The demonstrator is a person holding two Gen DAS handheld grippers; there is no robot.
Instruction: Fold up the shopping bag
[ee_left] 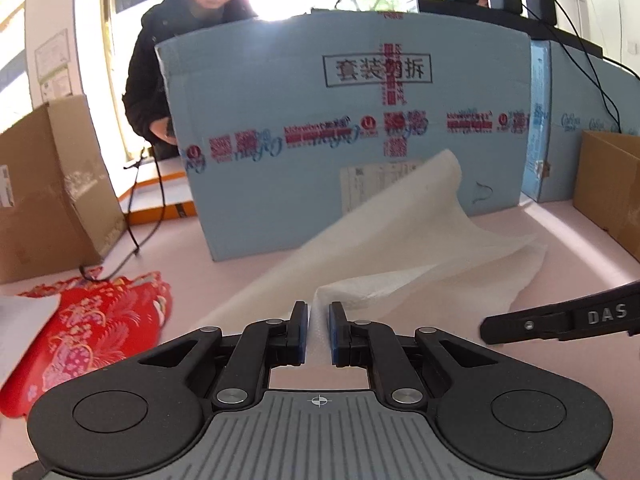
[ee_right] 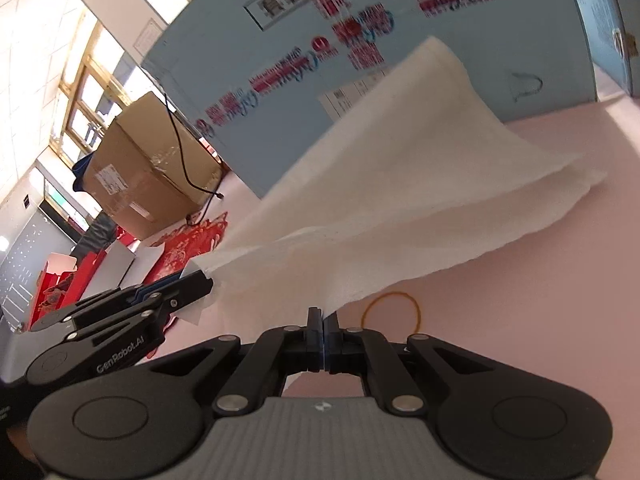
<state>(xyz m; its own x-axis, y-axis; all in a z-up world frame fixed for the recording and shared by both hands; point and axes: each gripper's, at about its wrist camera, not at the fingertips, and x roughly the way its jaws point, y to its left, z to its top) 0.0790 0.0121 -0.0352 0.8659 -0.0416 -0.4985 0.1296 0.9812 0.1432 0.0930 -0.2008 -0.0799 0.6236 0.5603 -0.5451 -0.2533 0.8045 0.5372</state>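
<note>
A white non-woven shopping bag (ee_left: 400, 248) lies partly lifted off the pink table (ee_left: 560, 248), its far corner curling up in front of the blue box. My left gripper (ee_left: 318, 312) is shut on the bag's near edge, with white fabric pinched between its blue pads. In the right wrist view the bag (ee_right: 400, 180) fans out from two held points: the left gripper (ee_right: 200, 280) clamps one corner at the left, and my right gripper (ee_right: 322, 314) is shut, its tips meeting the bag's lower edge. The right gripper (ee_left: 486, 330) also pokes in from the right in the left wrist view.
A big blue cardboard box (ee_left: 320, 100) stands just behind the bag, with a person (ee_left: 160, 60) beyond it. Brown boxes stand at the left (ee_left: 48, 184) and right (ee_left: 612, 184). A red embroidered pouch (ee_left: 92, 328) and a black cable (ee_left: 160, 200) lie left; a rubber band (ee_right: 392, 312) lies under the bag's edge.
</note>
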